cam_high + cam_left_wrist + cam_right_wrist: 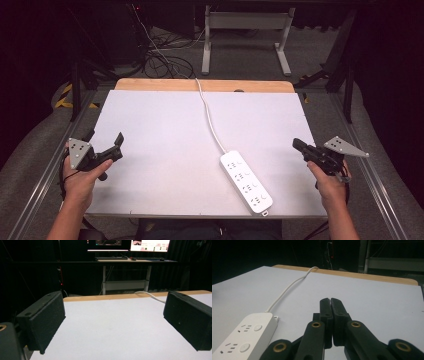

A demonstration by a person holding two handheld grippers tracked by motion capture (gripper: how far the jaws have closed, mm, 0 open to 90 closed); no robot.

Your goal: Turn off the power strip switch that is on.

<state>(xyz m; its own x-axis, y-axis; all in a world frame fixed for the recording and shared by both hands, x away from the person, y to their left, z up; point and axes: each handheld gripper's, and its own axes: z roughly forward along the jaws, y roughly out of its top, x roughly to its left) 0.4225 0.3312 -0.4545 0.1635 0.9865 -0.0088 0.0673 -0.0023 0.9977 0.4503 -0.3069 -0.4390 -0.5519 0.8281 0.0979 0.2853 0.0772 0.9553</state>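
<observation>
At the near edge of the white table [150,150] two hands wait, one at each side. The right gripper [300,146] hovers at the right edge with its jaws pressed flat together and nothing between them (the right gripper view shows the two black pads meeting in a thin seam). The left gripper [116,145] sits at the left edge, its jaws spread wide apart over bare tabletop.

Between them, right of centre and close to the near edge, lies the power strip [246,181]. Its long axis runs on a slant, from its cord end toward the middle of the table down to its far end at the near right. It lies to the left of the right gripper and a little nearer the person. The right hand [330,182] is plainly the closer one; the left hand [82,177] is well apart from the strip.

Farther off, the white cord [210,115] runs from the strip across the table and over the wooden back edge [150,84].
</observation>
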